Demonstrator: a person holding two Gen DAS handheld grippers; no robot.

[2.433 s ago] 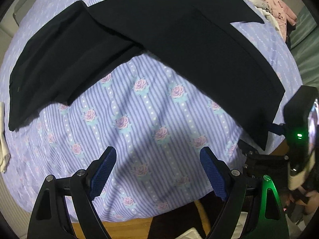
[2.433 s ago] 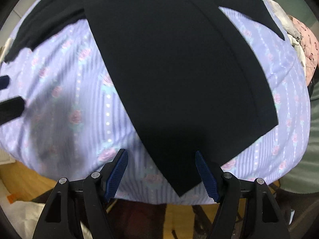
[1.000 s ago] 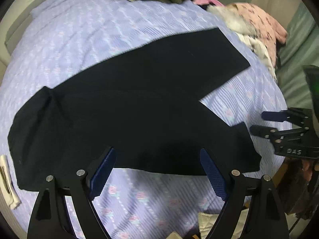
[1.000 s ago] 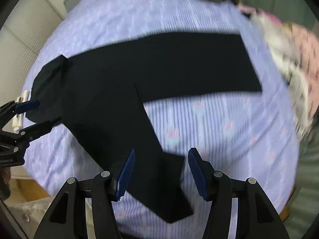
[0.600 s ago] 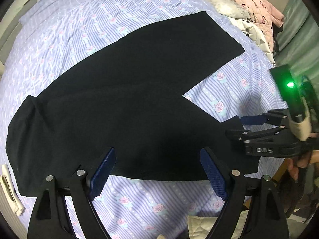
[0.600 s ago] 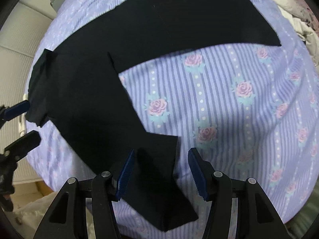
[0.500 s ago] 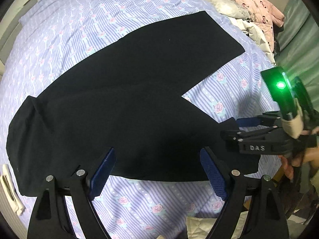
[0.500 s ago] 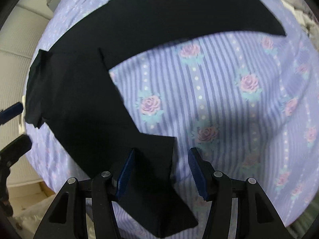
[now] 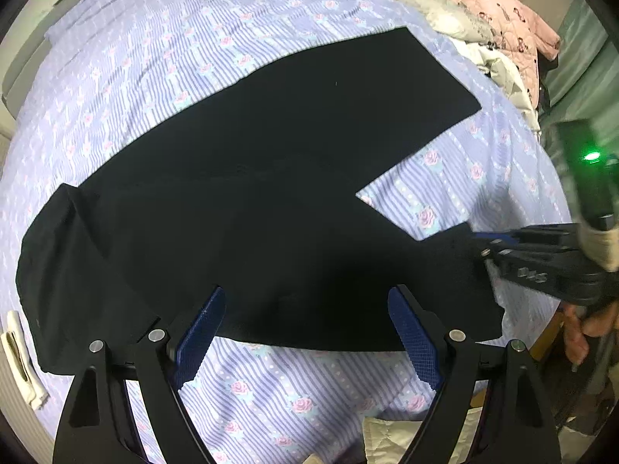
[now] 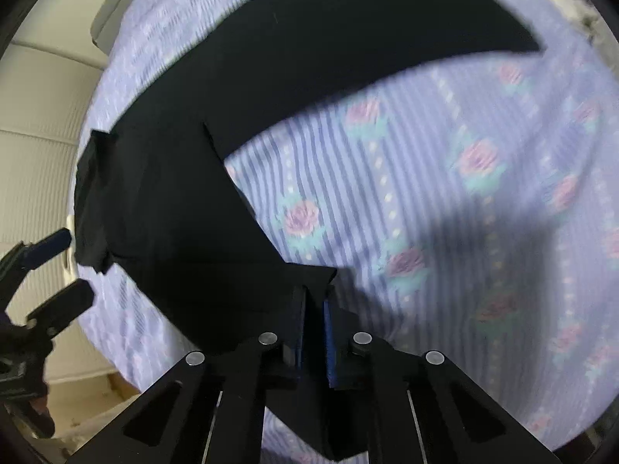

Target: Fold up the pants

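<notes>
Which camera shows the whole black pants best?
The left wrist view: the black pants lie spread across the flowery sheet, both legs and waist visible. The right wrist view is blurry and close, showing mostly the near leg's end pinched in the right gripper.

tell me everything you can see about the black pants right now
The black pants look like plain matte dark fabric, spread flat on the striped floral bedsheet. The two legs splay apart in a V, with bare sheet between them. The waist end lies partly folded over at the left in the left wrist view. The right claw has just closed on the near leg's hem. The left claw hovers open over the near edge.
</notes>
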